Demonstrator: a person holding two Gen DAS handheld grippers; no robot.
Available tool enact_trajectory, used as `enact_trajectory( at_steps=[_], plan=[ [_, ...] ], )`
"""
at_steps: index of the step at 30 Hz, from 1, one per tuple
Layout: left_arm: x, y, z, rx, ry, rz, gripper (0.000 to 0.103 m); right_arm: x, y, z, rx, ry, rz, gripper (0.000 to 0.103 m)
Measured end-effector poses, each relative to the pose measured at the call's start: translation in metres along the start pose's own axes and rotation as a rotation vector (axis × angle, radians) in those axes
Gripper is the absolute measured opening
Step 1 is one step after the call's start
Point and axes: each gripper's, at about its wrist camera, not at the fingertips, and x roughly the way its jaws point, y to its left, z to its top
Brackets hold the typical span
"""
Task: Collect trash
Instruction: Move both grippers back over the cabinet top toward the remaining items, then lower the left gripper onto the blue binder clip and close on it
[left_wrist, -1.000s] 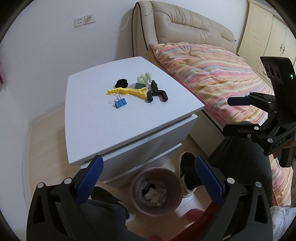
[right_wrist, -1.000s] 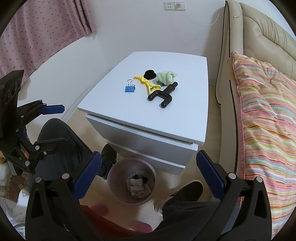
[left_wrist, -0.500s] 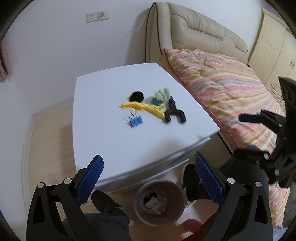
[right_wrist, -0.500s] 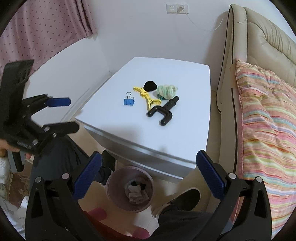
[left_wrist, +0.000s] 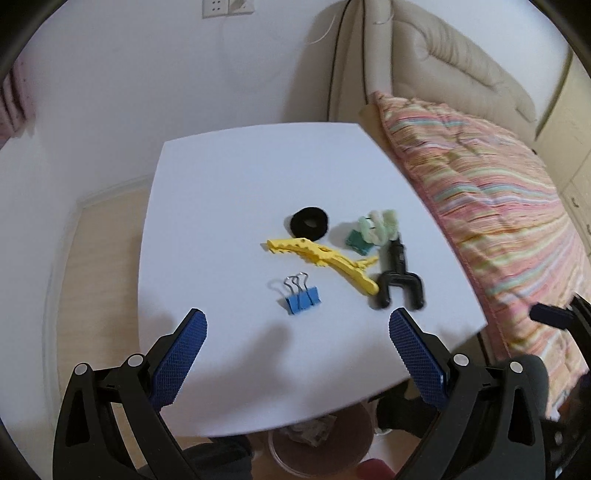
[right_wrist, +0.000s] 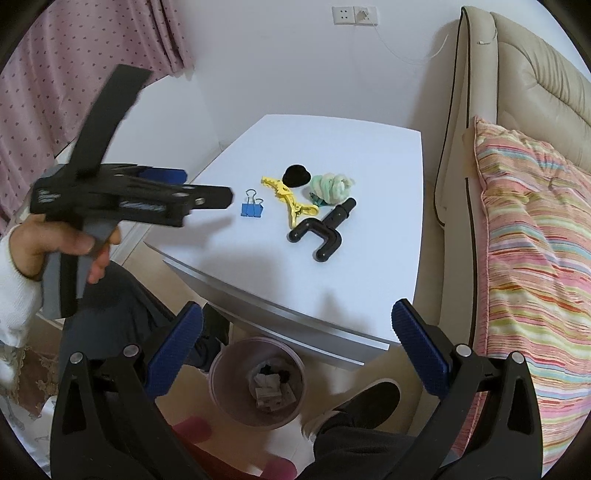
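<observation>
On the white bedside table (left_wrist: 221, 206) (right_wrist: 369, 155) lie a blue binder clip (left_wrist: 302, 298) (right_wrist: 252, 208), a yellow hair clip (left_wrist: 325, 260) (right_wrist: 290, 201), a black ring (left_wrist: 309, 222) (right_wrist: 295, 174), a pale green crumpled wad (left_wrist: 378, 227) (right_wrist: 332, 187) and a black forked part (left_wrist: 399, 280) (right_wrist: 325, 232). My left gripper (left_wrist: 297, 339) (right_wrist: 207, 194) hovers open over the table's near side, just short of the binder clip. My right gripper (right_wrist: 297, 336) stays open lower down, above the pink trash bin (right_wrist: 256, 380) (left_wrist: 321, 432) holding crumpled scraps.
A bed with a striped pink quilt (left_wrist: 498, 206) (right_wrist: 535, 240) and a beige padded headboard (right_wrist: 524, 74) borders the table's right side. A pink curtain (right_wrist: 74, 74) hangs at the left. The person's legs and a shoe (right_wrist: 362, 406) stand by the bin.
The left gripper has risen and moved forward over the table toward the binder clip. The right gripper has shifted only slightly. Both stay open.
</observation>
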Motion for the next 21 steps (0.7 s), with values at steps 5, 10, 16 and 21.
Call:
enact_trajectory(
  at_steps=[5, 10, 16, 21],
  plan=[
    [0.022, -0.001, 0.004, -0.035, 0.018, 0.045, 0.095, 0.004, -0.006, -0.001, 0.008, 0.005, 0.006, 0.100],
    [0.038, 0.000, 0.008, -0.066, 0.031, 0.070, 0.092, 0.006, -0.010, -0.001, 0.015, 0.006, 0.009, 0.100],
    [0.047, 0.001, 0.009, -0.089, 0.033, 0.068, 0.073, 0.008, -0.015, -0.002, 0.026, 0.008, 0.010, 0.100],
    [0.051, 0.001, 0.010, -0.094, 0.022, 0.074, 0.053, 0.009, -0.017, -0.002, 0.031, 0.012, 0.011, 0.100]
  ],
)
